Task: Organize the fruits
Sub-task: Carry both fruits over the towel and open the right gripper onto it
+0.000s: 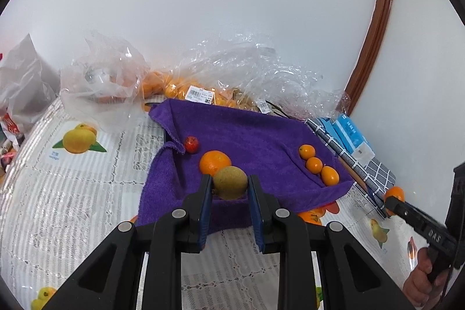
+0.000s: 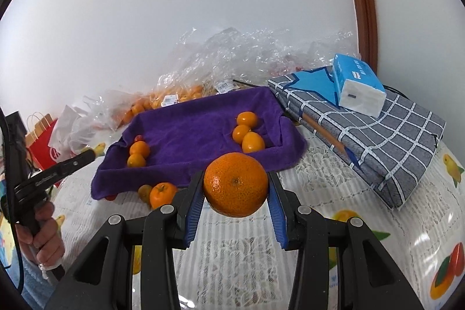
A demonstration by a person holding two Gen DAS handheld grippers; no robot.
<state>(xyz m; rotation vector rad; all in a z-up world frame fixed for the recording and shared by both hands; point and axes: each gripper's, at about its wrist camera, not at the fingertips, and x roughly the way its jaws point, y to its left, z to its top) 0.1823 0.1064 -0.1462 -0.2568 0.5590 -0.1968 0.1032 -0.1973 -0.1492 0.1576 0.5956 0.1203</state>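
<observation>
A tray lined with a purple towel (image 1: 250,132) (image 2: 203,124) sits on the table. In it lie three small kumquats (image 1: 314,164) (image 2: 247,132), an orange (image 1: 214,162) and a small red fruit (image 1: 191,144). My left gripper (image 1: 229,185) is shut on a green-brown round fruit (image 1: 230,182) over the tray's near edge. My right gripper (image 2: 236,188) is shut on a large orange mandarin (image 2: 235,183), held in front of the tray's near right corner. In the right wrist view two small orange fruits (image 2: 139,154) show at the tray's left end.
Clear plastic bags of oranges (image 1: 186,89) (image 2: 174,98) lie behind the tray. A folded checked cloth (image 2: 372,130) with a blue tissue pack (image 2: 357,86) lies to the right. A white bag (image 1: 26,89) and a red paper bag (image 2: 43,141) stand on the left. The tablecloth (image 1: 72,193) has printed fruit.
</observation>
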